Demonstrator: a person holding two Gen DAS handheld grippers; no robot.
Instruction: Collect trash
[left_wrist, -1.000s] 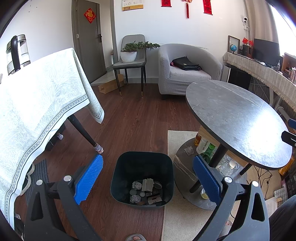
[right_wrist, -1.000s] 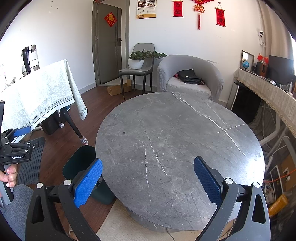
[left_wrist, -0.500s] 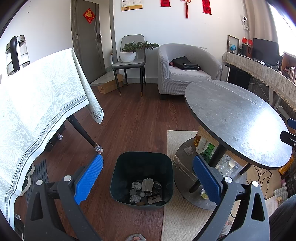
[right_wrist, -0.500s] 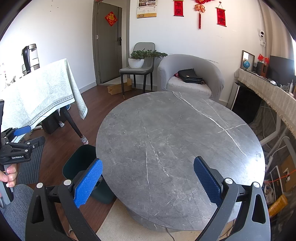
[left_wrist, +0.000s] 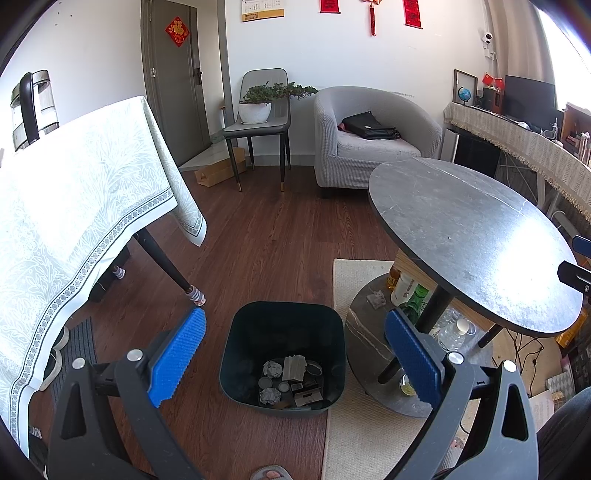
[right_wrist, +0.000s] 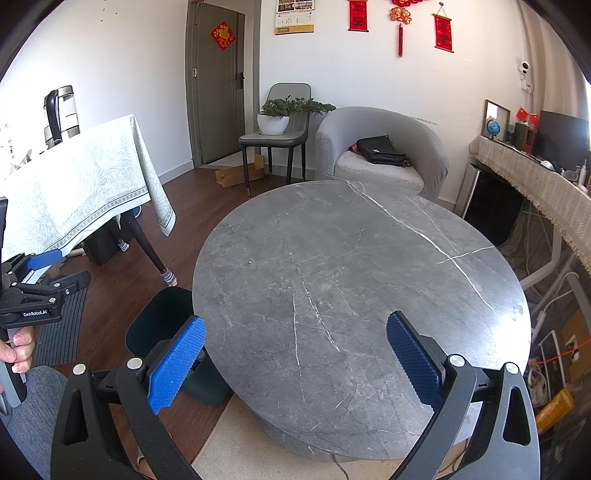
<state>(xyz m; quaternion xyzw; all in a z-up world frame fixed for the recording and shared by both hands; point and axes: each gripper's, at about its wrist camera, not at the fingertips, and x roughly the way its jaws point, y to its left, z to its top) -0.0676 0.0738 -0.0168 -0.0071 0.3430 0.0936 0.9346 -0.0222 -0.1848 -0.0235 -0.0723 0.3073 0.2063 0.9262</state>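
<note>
I hold both grippers empty, jaws spread wide. The left gripper (left_wrist: 291, 354) hangs above the dark trash bin (left_wrist: 282, 325), which stands on the wood floor just beside the round grey desk (right_wrist: 354, 280). Crumpled paper and small scraps (left_wrist: 291, 382) already lie in the bin's bottom. The right gripper (right_wrist: 295, 354) hovers over the desk top, which looks bare. The only loose trash I can pick out is a crumpled wad (left_wrist: 376, 298) on the desk's lower shelf, beside the bottles (left_wrist: 410, 295). It sits right of the bin and ahead of my left jaws, so I judge the left gripper nearer; its long axis I cannot tell.
</note>
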